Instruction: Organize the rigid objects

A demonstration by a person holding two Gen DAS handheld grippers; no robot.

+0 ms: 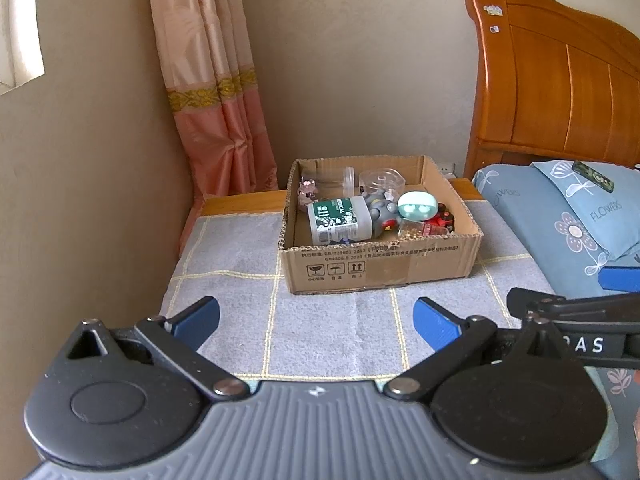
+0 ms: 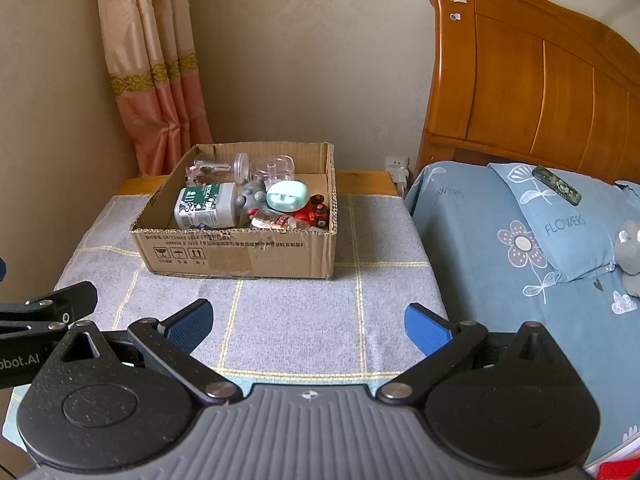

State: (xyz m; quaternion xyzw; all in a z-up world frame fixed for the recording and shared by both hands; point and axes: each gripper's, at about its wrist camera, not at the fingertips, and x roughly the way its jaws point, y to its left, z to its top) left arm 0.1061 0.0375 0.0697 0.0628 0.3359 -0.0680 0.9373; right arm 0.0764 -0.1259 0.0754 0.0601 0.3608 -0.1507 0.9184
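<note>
A cardboard box (image 1: pixel 380 270) (image 2: pixel 240 256) stands on a nightstand covered by a grey checked cloth (image 1: pixel 332 328) (image 2: pixel 296 320). Inside lie a white-green bottle (image 1: pixel 338 220) (image 2: pixel 206 204), a grey toy (image 1: pixel 382 208) (image 2: pixel 250 196), a mint oval case (image 1: pixel 418 205) (image 2: pixel 287 195), a red toy (image 1: pixel 440 220) (image 2: pixel 312 212) and clear plastic containers (image 1: pixel 380 180) (image 2: pixel 272 168). My left gripper (image 1: pixel 316 322) is open and empty above the cloth in front of the box. My right gripper (image 2: pixel 308 324) is open and empty beside it, to its right.
A bed with blue floral bedding (image 2: pixel 520 240) and a wooden headboard (image 2: pixel 540 80) is on the right. A dark patterned flat object (image 2: pixel 556 184) lies on the pillow, and a grey plush toy (image 2: pixel 628 256) at the right edge. A pink curtain (image 1: pixel 216 120) hangs behind.
</note>
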